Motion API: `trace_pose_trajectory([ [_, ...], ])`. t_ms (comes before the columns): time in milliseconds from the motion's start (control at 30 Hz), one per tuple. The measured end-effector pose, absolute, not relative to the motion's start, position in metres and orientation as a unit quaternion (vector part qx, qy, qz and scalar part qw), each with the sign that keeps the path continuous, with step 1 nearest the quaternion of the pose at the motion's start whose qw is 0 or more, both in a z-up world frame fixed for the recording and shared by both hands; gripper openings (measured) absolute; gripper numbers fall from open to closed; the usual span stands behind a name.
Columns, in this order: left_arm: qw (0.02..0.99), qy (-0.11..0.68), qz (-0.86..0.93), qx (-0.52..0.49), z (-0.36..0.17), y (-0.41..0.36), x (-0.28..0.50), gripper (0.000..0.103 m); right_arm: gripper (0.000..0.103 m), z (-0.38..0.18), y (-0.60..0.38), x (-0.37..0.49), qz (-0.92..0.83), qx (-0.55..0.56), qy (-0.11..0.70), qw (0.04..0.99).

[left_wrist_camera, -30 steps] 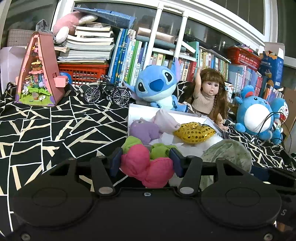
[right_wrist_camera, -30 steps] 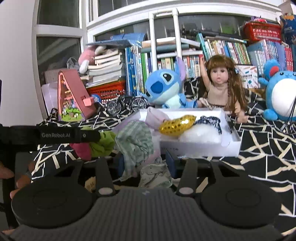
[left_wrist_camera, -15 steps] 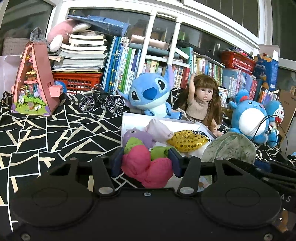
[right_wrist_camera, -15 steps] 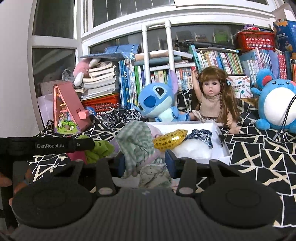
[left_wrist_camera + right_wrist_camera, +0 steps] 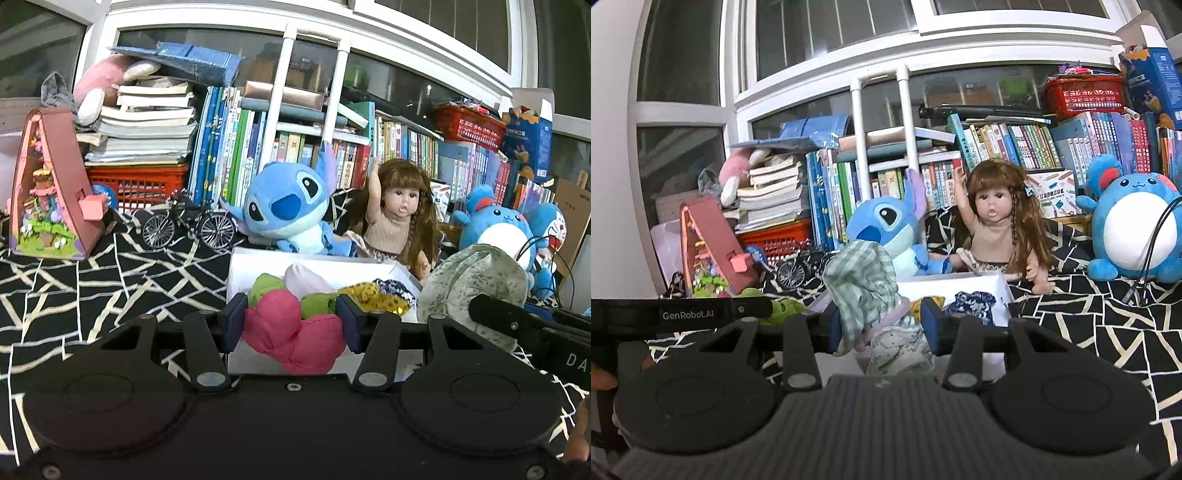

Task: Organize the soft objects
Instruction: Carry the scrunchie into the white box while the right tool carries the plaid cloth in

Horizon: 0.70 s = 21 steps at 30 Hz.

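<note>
Two tools: left tool (image 5: 291, 322) clamps one pink-green plush (image 5: 293, 334); right tool (image 5: 881, 325) one cloth bundle (image 5: 871, 295).

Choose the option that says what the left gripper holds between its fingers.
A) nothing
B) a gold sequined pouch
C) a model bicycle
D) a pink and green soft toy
D: the left gripper is shut on the pink and green soft toy, in front of the white box.
</note>
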<state>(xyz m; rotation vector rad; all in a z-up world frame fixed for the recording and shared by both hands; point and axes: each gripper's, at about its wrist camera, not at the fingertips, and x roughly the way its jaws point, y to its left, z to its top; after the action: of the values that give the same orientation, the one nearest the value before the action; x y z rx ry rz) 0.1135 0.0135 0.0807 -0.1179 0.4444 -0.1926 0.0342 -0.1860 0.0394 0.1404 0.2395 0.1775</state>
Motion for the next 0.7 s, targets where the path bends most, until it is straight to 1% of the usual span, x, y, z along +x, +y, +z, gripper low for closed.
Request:
trace_pose_trajectory([
  [267, 0.970, 0.209, -0.111, -0.056, 0.109, 0.017, 0.159, 0.050, 0.048, 0.070, -0.207, 0.063, 0.070, 0.081, 0.102, 0.989],
  [400, 0.965, 0.225, -0.112, -0.072, 0.119, 0.019, 0.199, 0.050, 0.048, 0.085, -0.221, 0.089, 0.053, 0.094, 0.101, 0.989],
  [533, 0.957, 0.251, -0.111, -0.097, 0.118, 0.021, 0.240, 0.050, 0.048, 0.090, -0.231, 0.121, 0.038, 0.110, 0.121, 0.986],
  [700, 0.951, 0.275, -0.099, -0.103, 0.101, 0.017, 0.274, 0.050, 0.048, 0.075, -0.236, 0.161, 0.023, 0.126, 0.166, 0.978],
])
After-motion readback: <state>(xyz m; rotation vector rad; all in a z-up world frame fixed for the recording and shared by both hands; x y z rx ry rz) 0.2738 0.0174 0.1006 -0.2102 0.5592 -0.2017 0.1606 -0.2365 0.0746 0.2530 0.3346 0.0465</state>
